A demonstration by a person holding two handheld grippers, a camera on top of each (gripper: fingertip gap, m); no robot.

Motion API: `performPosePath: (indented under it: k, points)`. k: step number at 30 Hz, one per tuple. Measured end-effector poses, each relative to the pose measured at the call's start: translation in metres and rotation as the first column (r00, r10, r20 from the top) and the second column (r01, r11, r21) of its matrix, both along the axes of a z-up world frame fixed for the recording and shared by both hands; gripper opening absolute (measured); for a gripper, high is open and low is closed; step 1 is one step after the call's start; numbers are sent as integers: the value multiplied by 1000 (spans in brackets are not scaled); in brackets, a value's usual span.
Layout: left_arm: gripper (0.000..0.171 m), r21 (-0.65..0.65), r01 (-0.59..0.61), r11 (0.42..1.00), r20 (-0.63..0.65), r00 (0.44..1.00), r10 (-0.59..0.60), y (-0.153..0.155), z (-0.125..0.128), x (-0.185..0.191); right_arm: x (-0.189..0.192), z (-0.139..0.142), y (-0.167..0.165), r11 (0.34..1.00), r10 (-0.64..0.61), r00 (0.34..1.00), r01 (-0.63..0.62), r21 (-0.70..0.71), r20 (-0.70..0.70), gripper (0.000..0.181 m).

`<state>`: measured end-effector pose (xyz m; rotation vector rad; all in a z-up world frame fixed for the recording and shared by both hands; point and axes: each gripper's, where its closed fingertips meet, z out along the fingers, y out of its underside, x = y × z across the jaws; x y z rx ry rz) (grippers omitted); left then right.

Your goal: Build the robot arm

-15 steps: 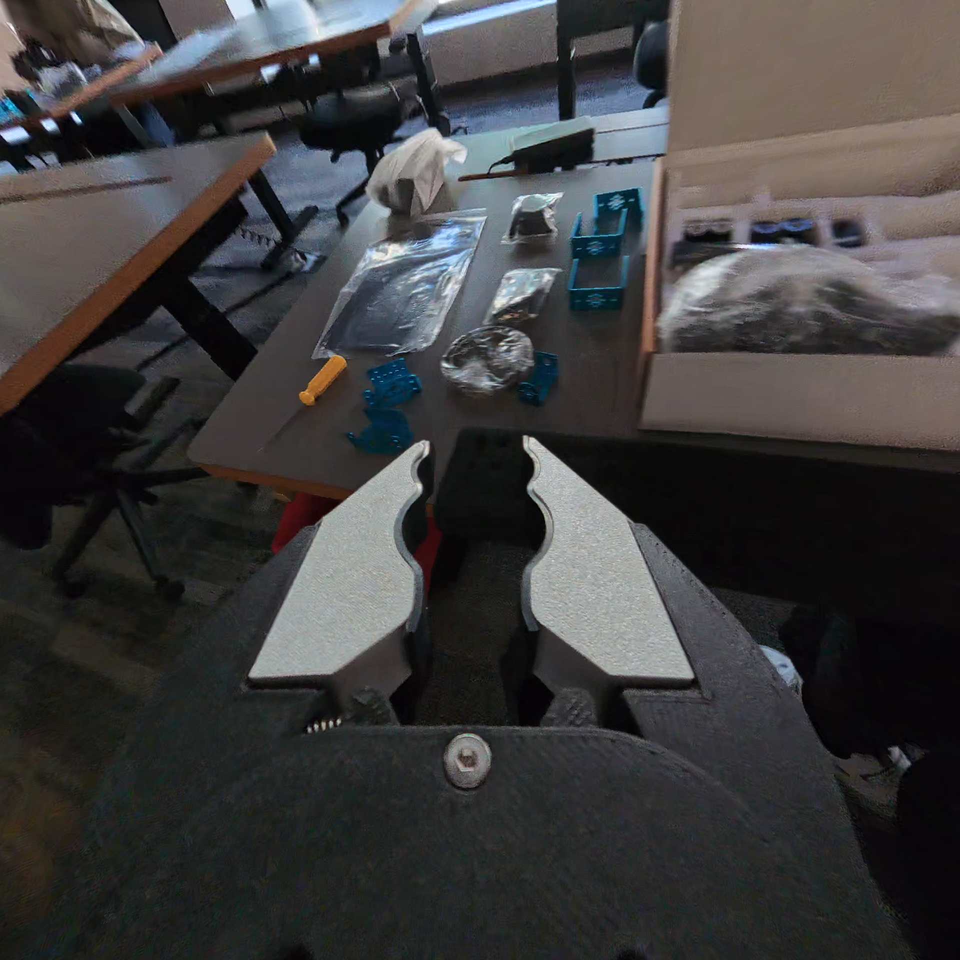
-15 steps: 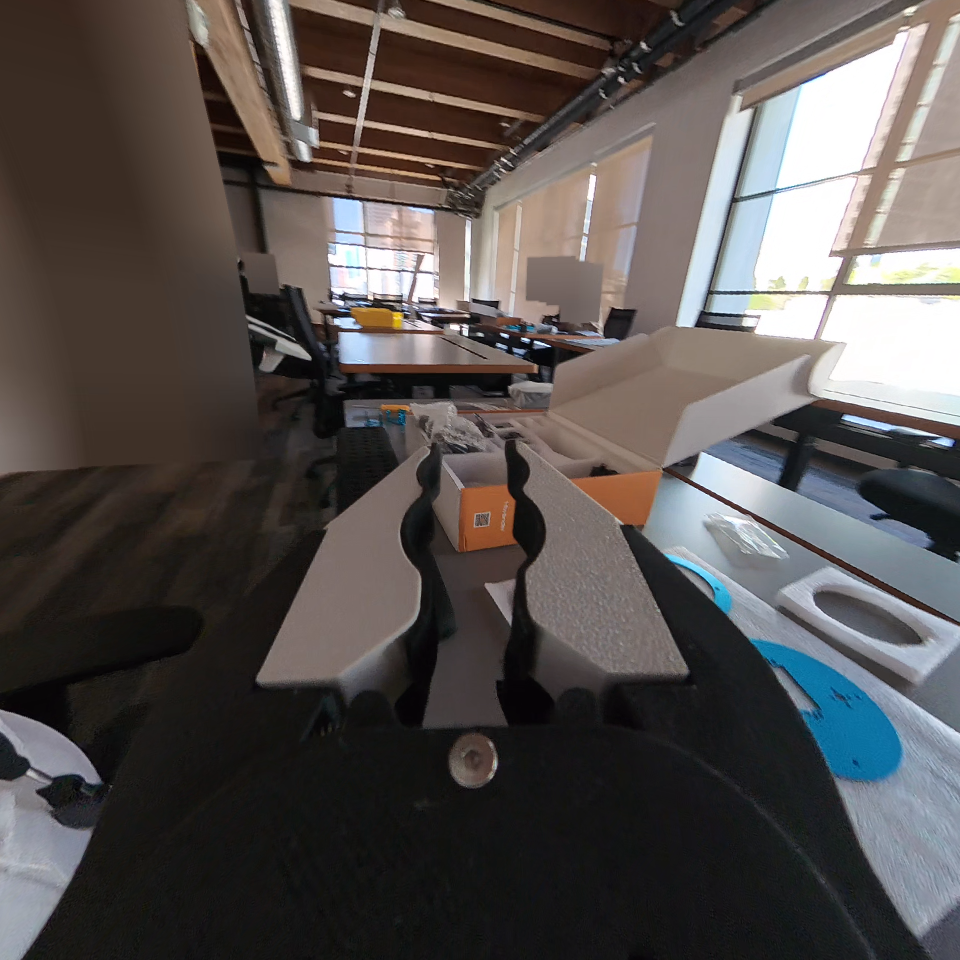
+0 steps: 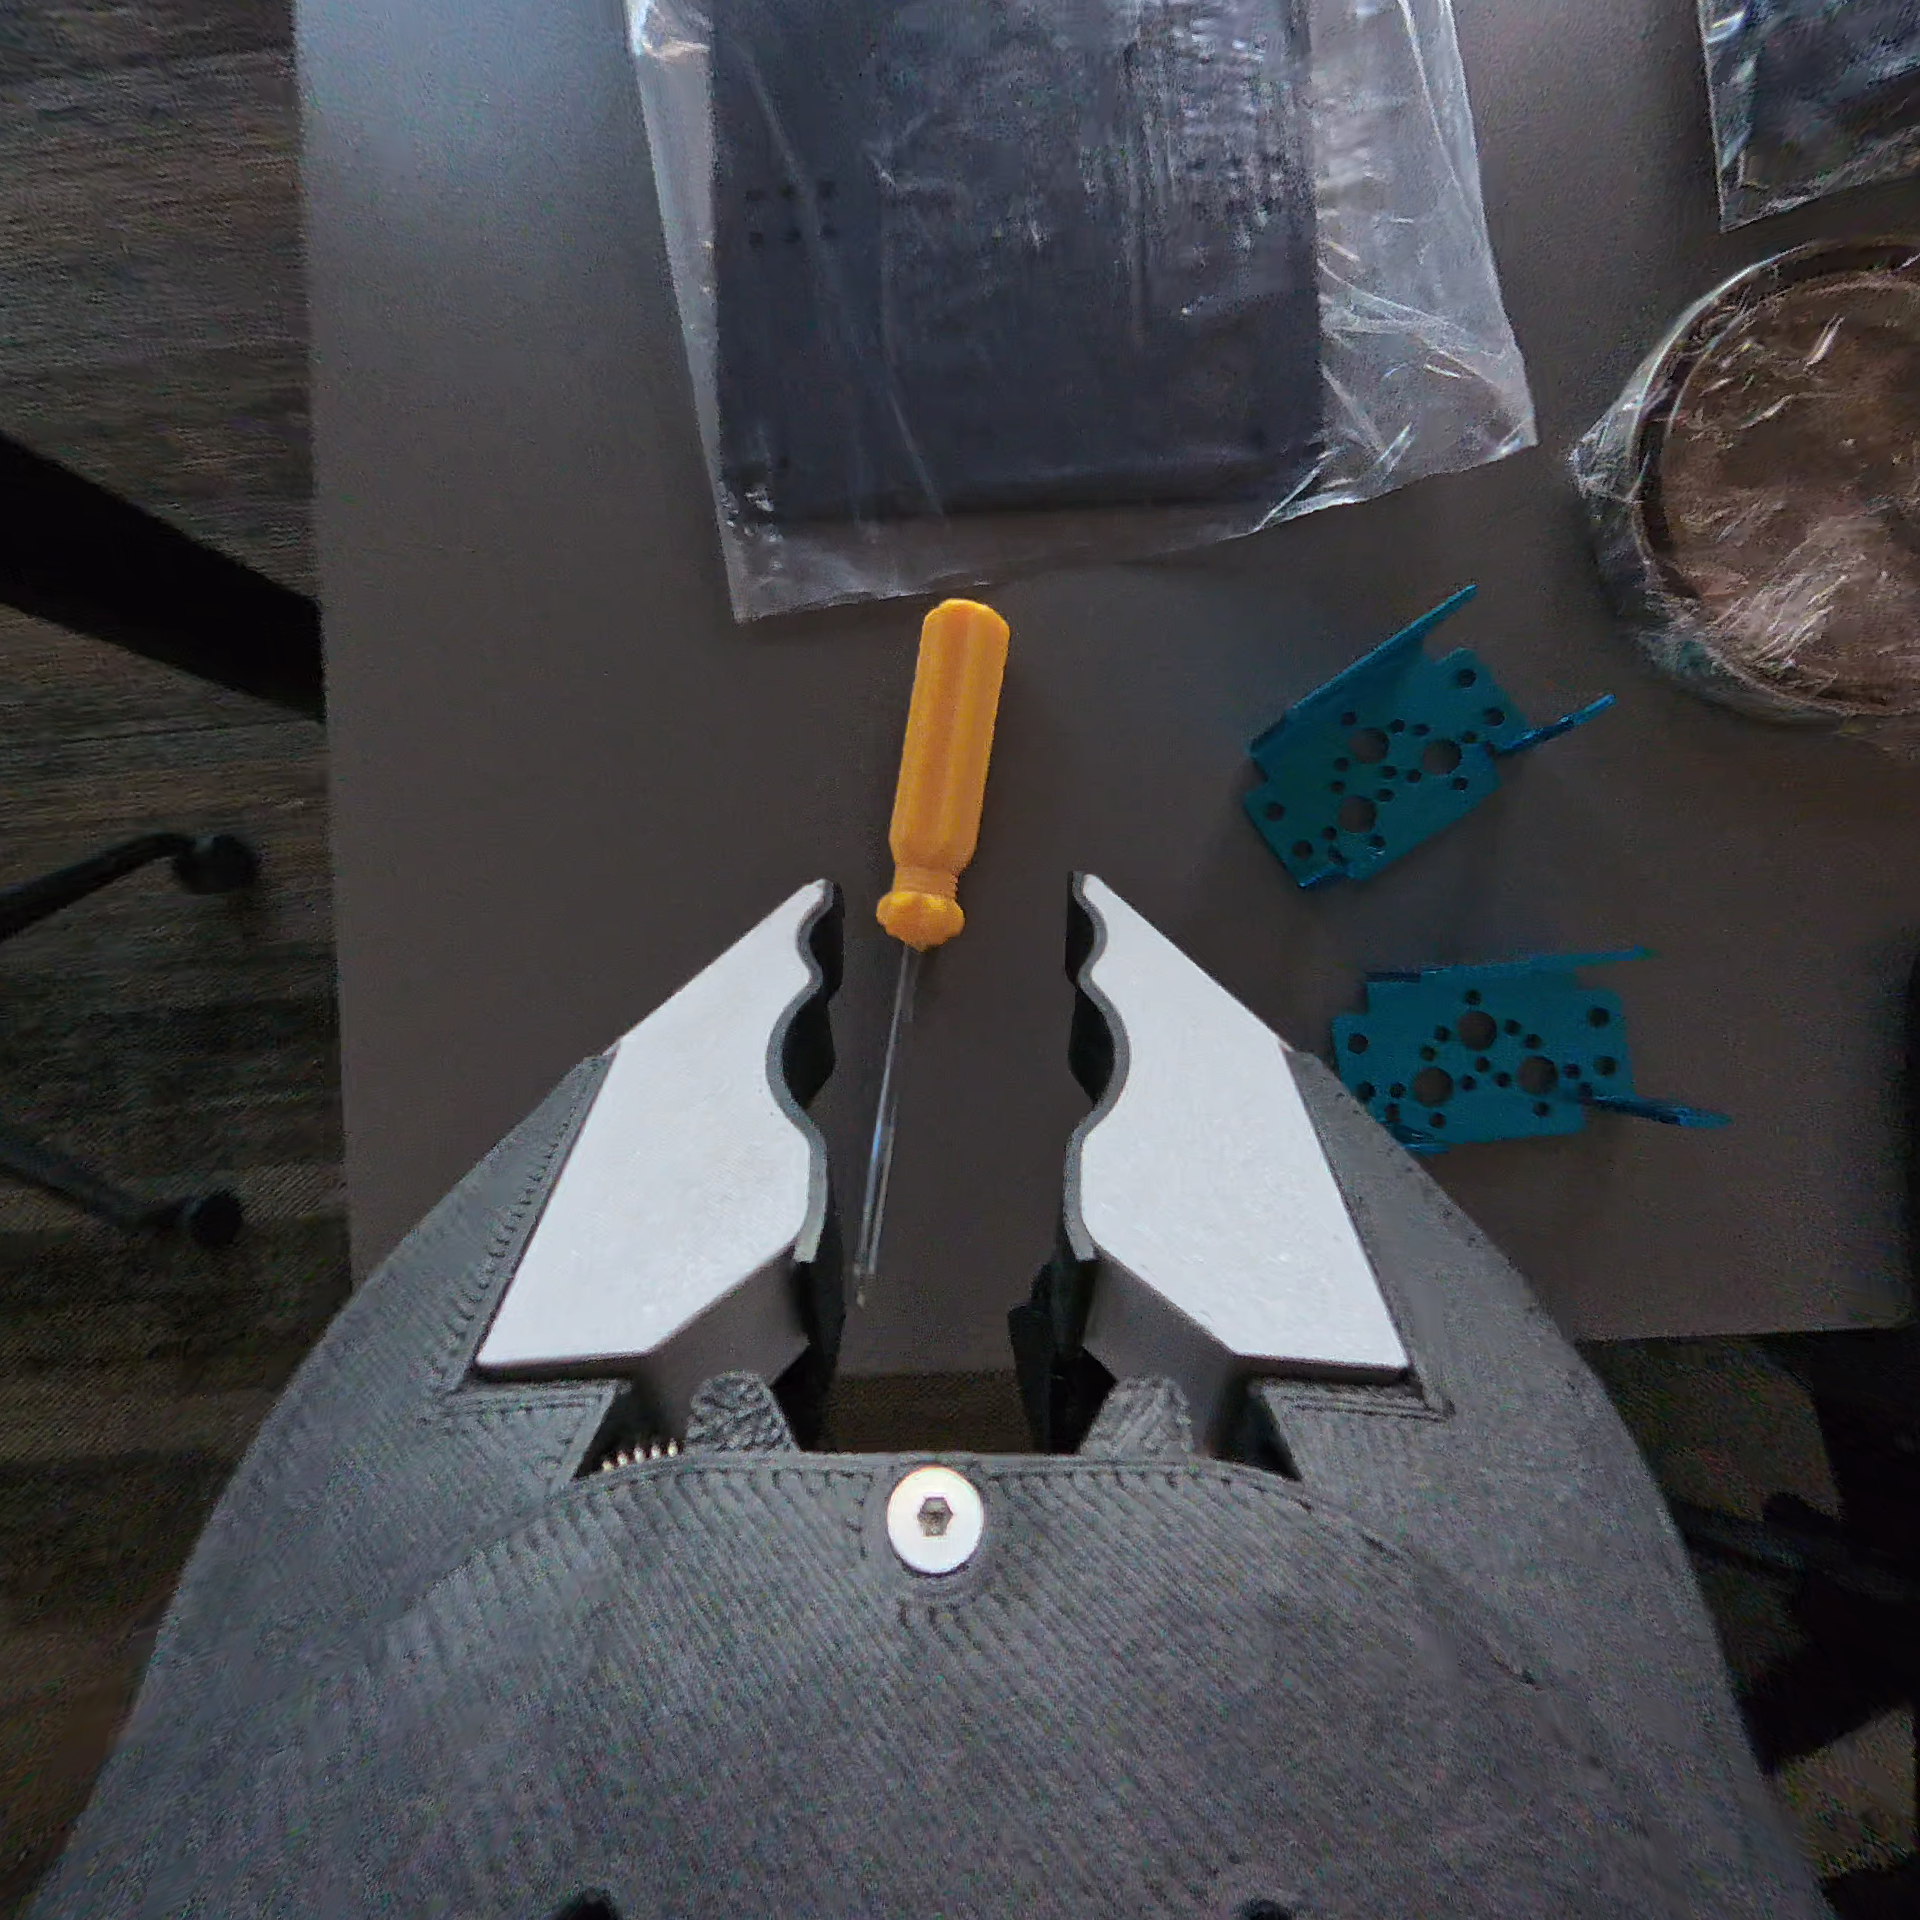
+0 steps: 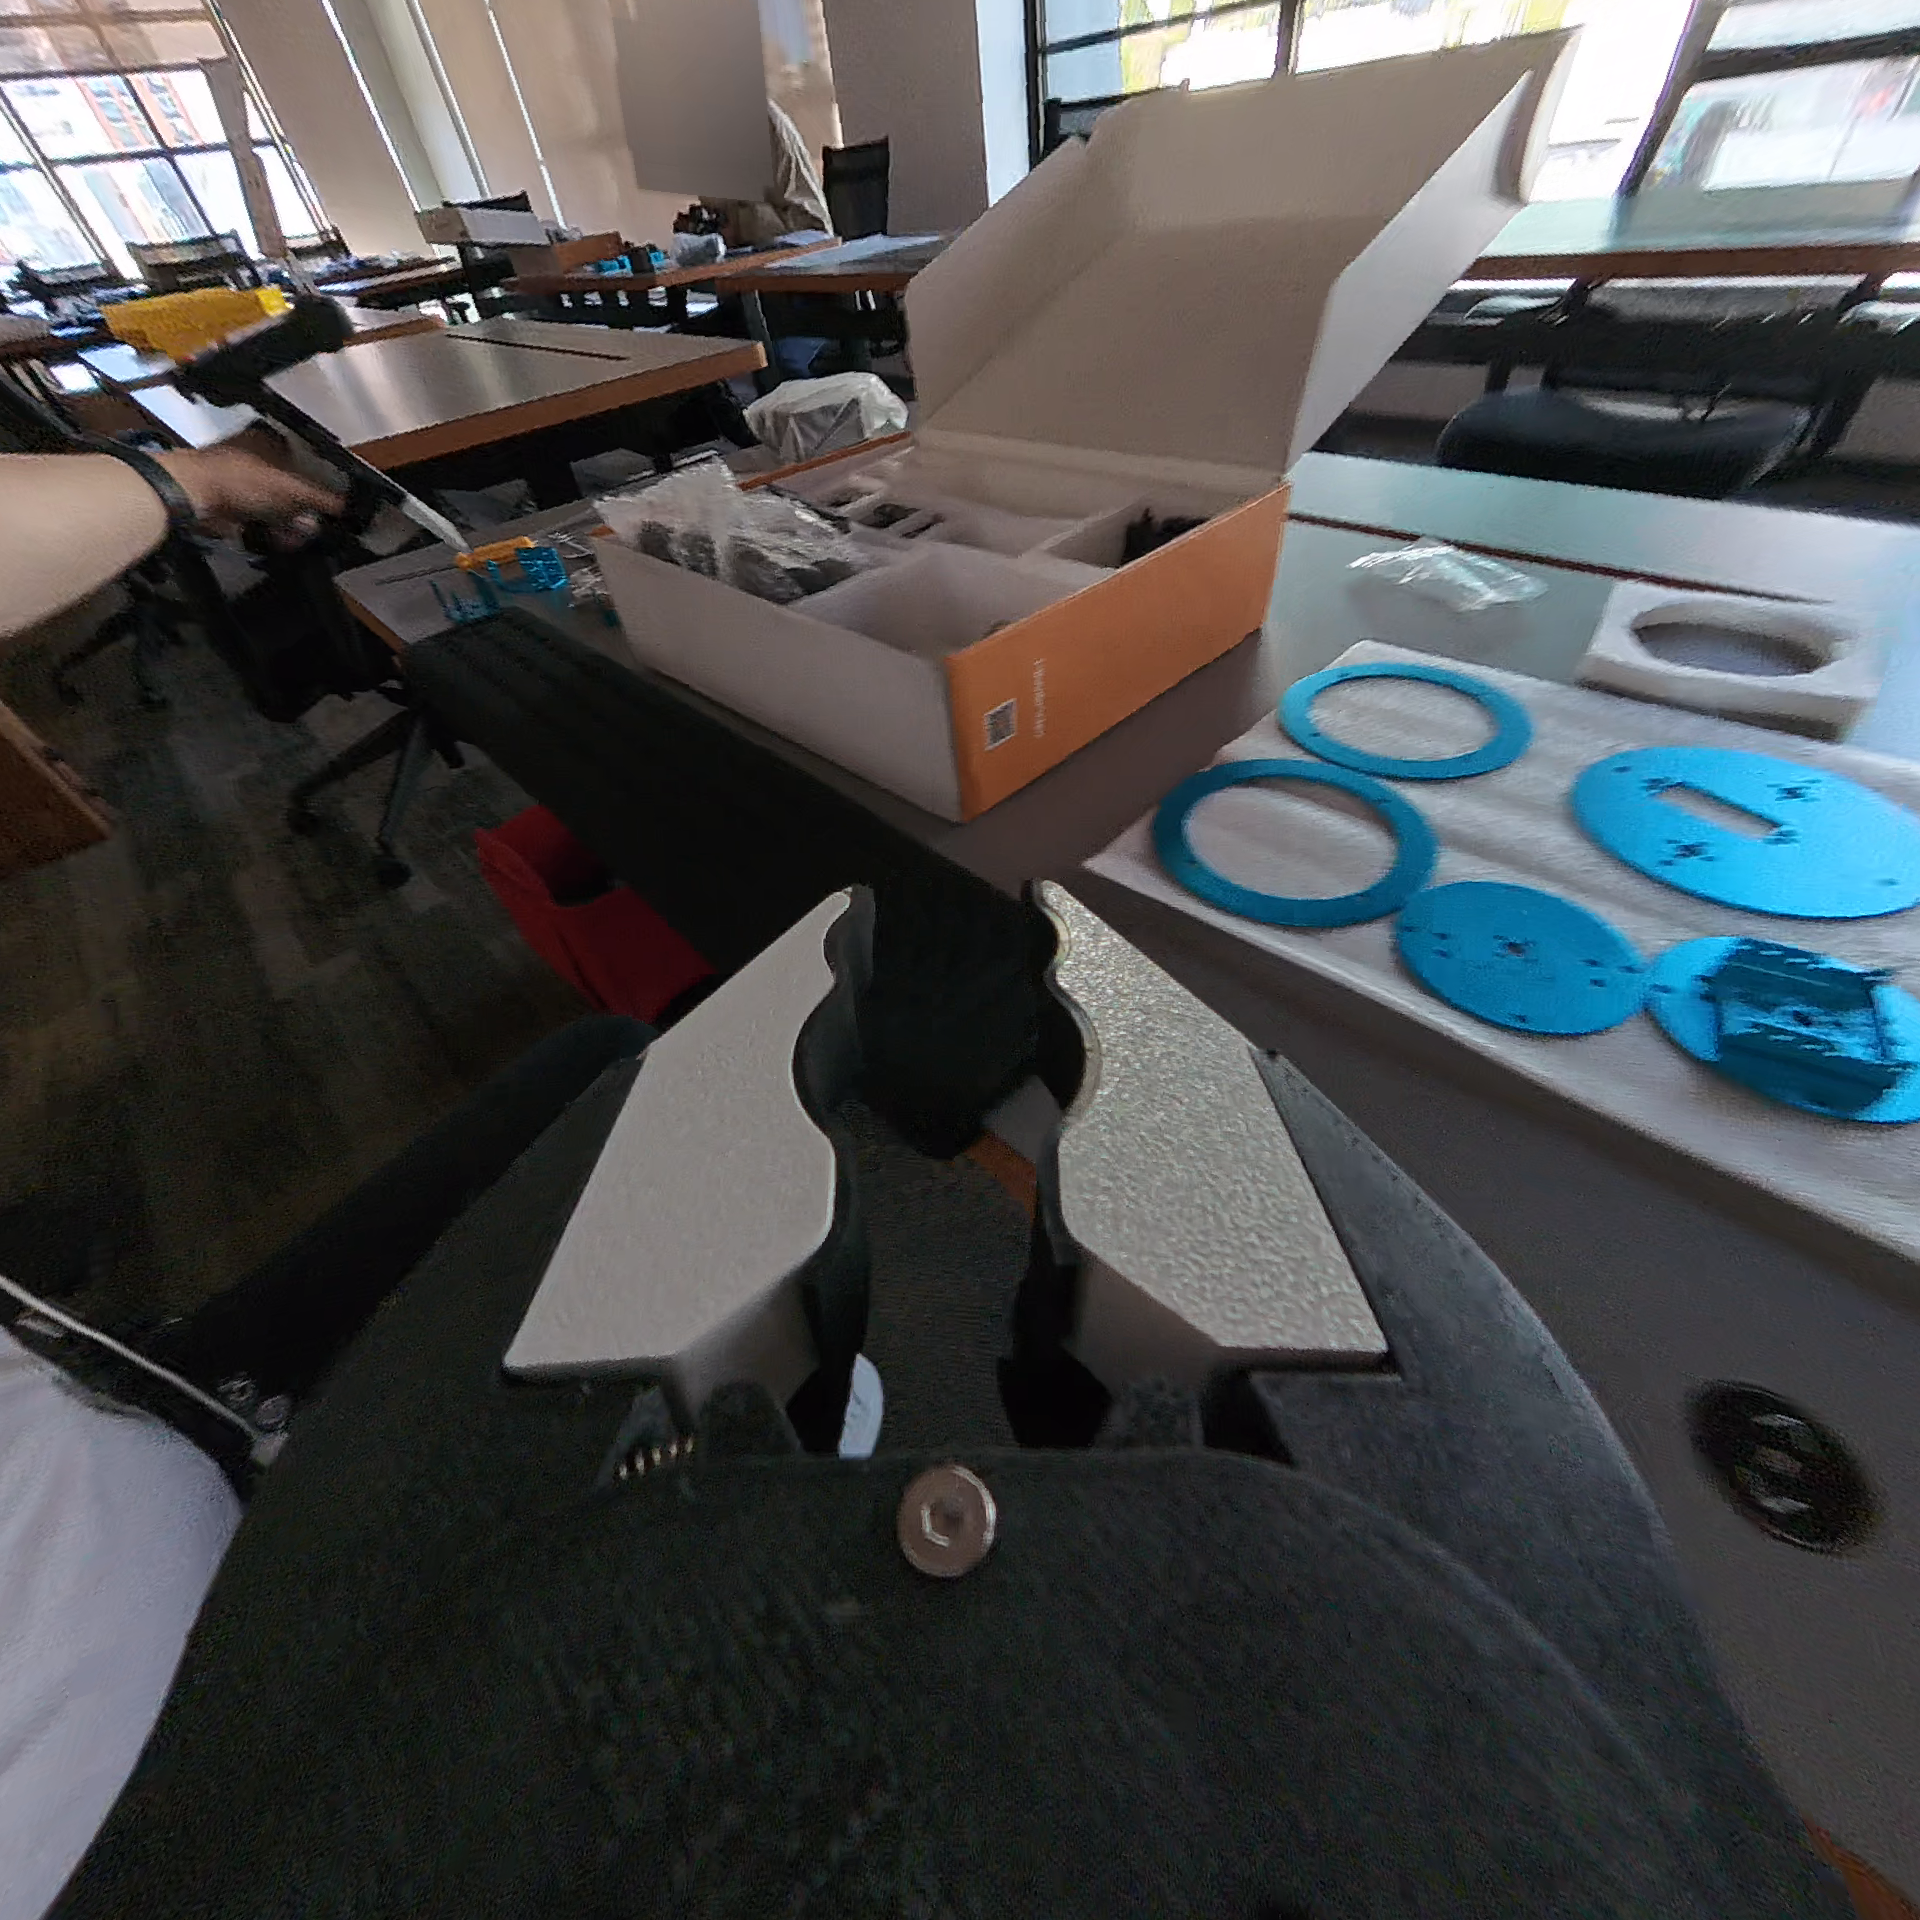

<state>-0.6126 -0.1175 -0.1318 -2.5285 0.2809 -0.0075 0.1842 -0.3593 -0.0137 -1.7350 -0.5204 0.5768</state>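
Observation:
In the left wrist view my left gripper is open and points down at a dark table. A screwdriver with an orange handle lies there. Its thin shaft runs back between my fingers and its handle lies just past the fingertips, touched by neither. Two blue perforated brackets lie to the right. My right gripper is open and empty, held off the table's edge above a black chair back. That view also shows the left gripper, far off in a hand.
A bagged black plate and a wrapped round part lie beyond the screwdriver. An open orange and white box holds bagged parts. Blue rings and discs lie on a white sheet. A red bin stands under the table.
My left gripper has moved forward over the table, tipped down over the screwdriver and opened wider. My right gripper has swung right towards the blue rings and opened a little.

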Motion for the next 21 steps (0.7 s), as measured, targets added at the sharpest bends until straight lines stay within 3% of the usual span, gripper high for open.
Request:
performPosePath:
  k: [3,4,6,8,10,12,14,16,18,21]
  points:
    - [38,-34,68,997,40,997,-67,7,-18,-8,-33,4,-2,1000,8,1000,-8,-2,-6,29]
    - [19,-23,92,995,46,995,-91,9,-20,-7,-42,5,-3,1000,11,1000,-11,0,1,29]
    - [13,2,107,994,-26,994,-107,10,-19,-14,-61,8,-6,1000,30,999,-30,8,12,29]
    - [13,68,108,992,-74,992,-103,6,-1,-17,-80,18,-10,997,60,998,-60,49,6,29]
    - [13,234,109,966,-13,994,-109,-6,47,-2,-103,30,-15,988,116,993,-114,103,-11,27]
    - [12,411,155,898,117,968,-220,-41,109,47,-135,37,-19,968,197,980,-195,159,1,27]
    - [12,557,233,797,154,914,-375,-96,163,119,-178,49,-28,911,344,939,-336,239,7,27]
    - [13,666,323,672,153,823,-547,-154,205,208,-226,74,-50,783,575,818,-542,305,-21,30]
    - [13,709,422,565,140,702,-699,-204,229,300,-256,99,-57,673,700,714,-672,309,27,31]
    - [13,676,599,430,108,497,-861,-258,237,432,-254,121,-46,582,717,630,-776,242,298,38]
